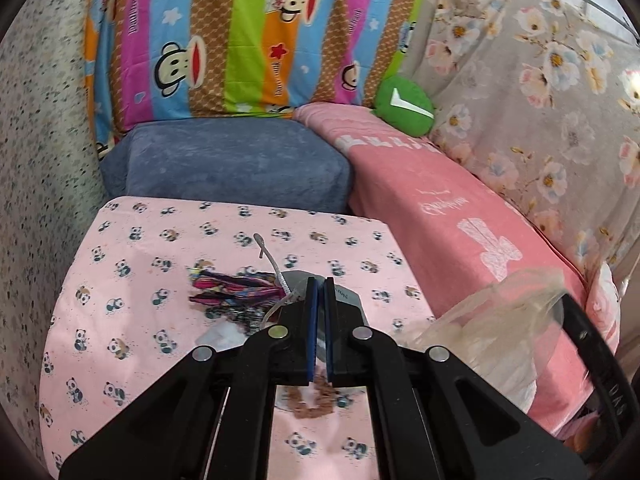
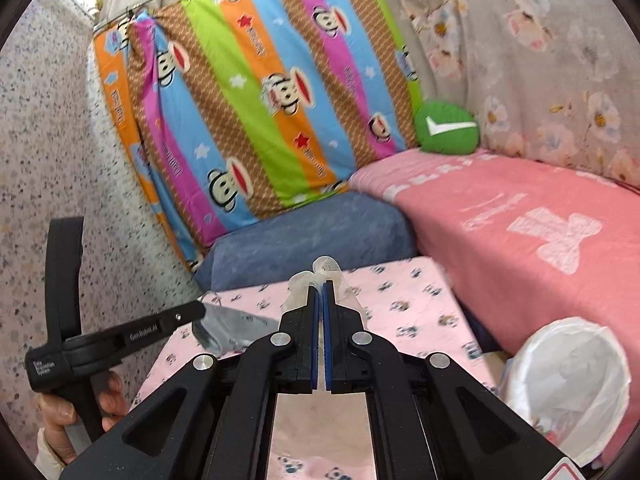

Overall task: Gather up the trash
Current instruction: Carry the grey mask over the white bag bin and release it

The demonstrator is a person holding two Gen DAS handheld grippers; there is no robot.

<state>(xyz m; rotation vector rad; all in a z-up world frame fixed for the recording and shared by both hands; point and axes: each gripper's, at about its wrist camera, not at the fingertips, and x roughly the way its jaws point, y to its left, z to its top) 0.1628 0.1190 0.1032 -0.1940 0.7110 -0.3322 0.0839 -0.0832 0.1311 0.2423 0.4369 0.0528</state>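
Left gripper (image 1: 319, 280): your jaws are closed on a flat grey wrapper (image 1: 347, 294); the right wrist view shows it as a silvery sheet (image 2: 236, 330) sticking out of the tips.
Right gripper (image 2: 319, 283): your jaws are closed on a clear crumpled plastic bag (image 2: 320, 276), which bunches above and to both sides of the tips.
Your left hand (image 2: 76, 408): wrapped round the black handle of the left gripper, low at the left of the right wrist view.
Trash on table: a brown scrunchie-like ring (image 1: 314, 398) lies under the left gripper's fingers; a bundle of multicoloured strips (image 1: 236, 286) with a grey cord (image 1: 266, 252) lies just left of the tips; something white (image 1: 222, 336) sits near it, too hidden to name.
Table (image 1: 120, 360): covered in a pink panda-print cloth, both grippers above it.
Bin (image 2: 568, 384): white liner bag, open mouth, right of the table, beside the bed; some trash already inside.
Blue cushion block (image 1: 224, 164): just behind the table.
Bed (image 1: 460, 216): pink cover with white print, right of table.
Green round pillow (image 1: 404, 106): white tick mark, in the bed's far corner.
Backdrop: striped monkey-print sheet (image 1: 240, 36) behind, floral grey sheet (image 1: 540, 92) on the right.
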